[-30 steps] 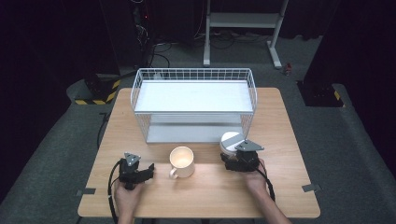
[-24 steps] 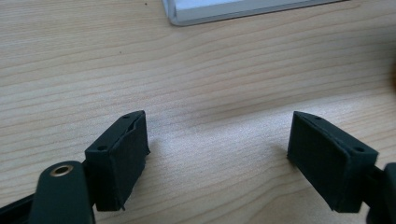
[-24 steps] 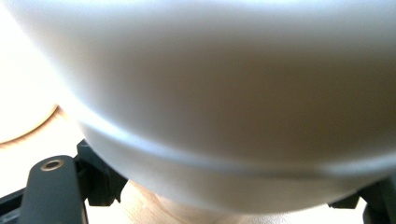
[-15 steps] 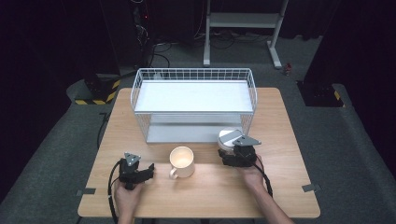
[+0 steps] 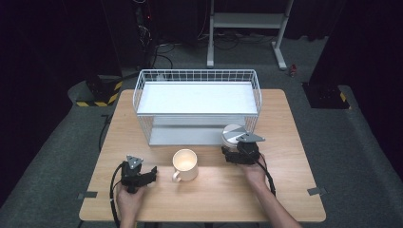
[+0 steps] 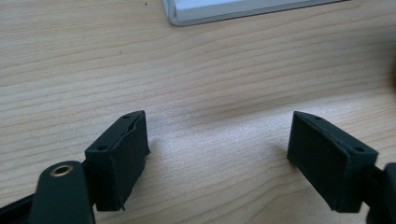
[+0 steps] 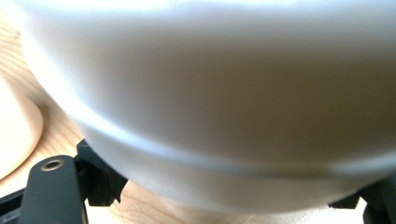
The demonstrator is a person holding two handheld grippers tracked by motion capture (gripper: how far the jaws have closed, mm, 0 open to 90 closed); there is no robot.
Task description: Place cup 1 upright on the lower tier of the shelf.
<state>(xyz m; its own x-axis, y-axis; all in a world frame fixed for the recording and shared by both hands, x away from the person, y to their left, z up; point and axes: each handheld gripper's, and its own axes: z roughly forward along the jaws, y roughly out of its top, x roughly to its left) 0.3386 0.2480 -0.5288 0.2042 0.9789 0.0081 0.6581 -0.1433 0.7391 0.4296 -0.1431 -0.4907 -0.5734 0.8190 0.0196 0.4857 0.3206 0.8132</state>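
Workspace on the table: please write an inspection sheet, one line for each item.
Surface: wooden table, bare wood in front.
Job's things: grey round container before the white wire rack; cream mug at centre front, upright.
Clutter: nothing seen.
Grippers: right tool with the grey container between its jaws, whether it is gripped cannot be told; left tool open over bare wood, holding nothing.
Cables: one black cable trails from each tool.
Surroundings: grey floor, metal stand behind, yellow-black striped marking at left.
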